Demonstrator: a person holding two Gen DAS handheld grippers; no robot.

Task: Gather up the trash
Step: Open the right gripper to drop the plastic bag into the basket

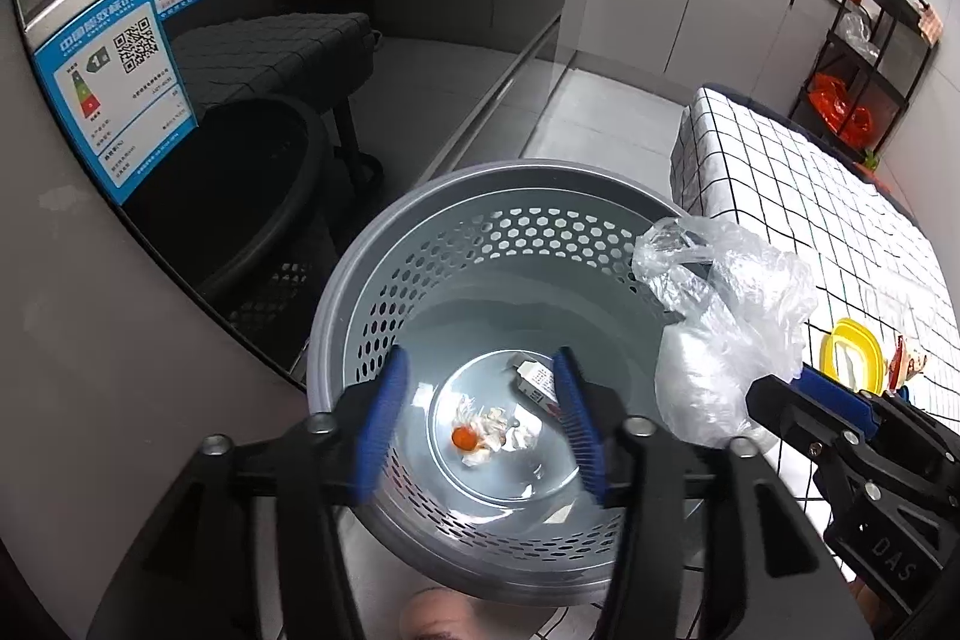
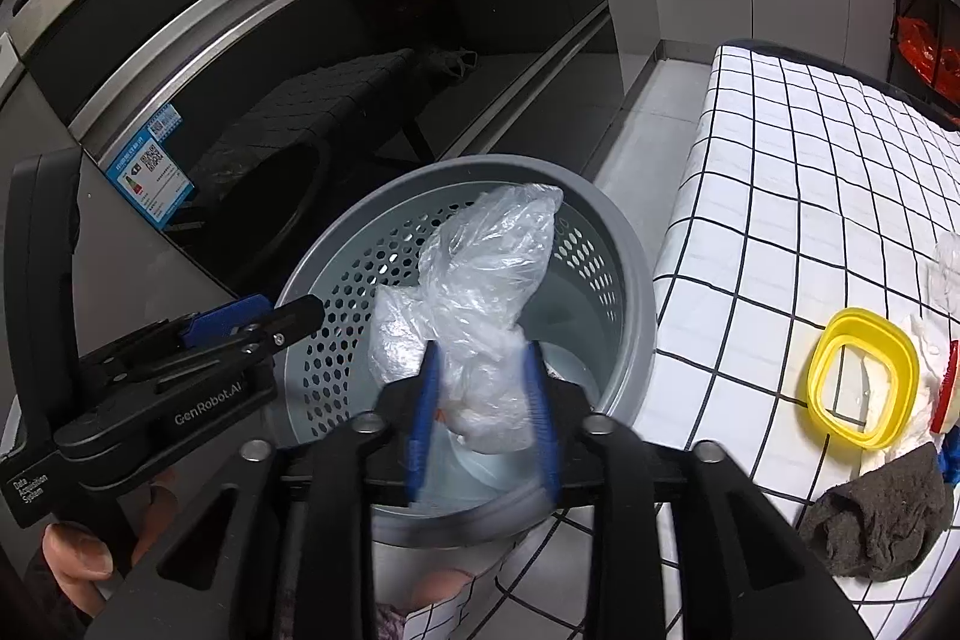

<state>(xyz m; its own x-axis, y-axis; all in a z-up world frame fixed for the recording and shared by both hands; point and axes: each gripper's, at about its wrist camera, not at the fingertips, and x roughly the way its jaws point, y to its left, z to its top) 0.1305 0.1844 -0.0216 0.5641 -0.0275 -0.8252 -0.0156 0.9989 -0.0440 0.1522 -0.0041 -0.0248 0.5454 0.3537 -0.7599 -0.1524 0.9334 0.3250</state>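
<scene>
Worktop (image 2: pixel 810 196), checked cloth: lid, rag, scraps remain.
Bin (image 1: pixel 336 304), grey, perforated: holds small carton, tissue, orange bit.
Plastic bag (image 2: pixel 474 304), clear, crumpled: clenched in right gripper (image 2: pixel 480 400) above bin mouth. Risk: light film may cling to pads or drift onto rim.
Left gripper (image 1: pixel 480 424): released, empty, above bin.
</scene>
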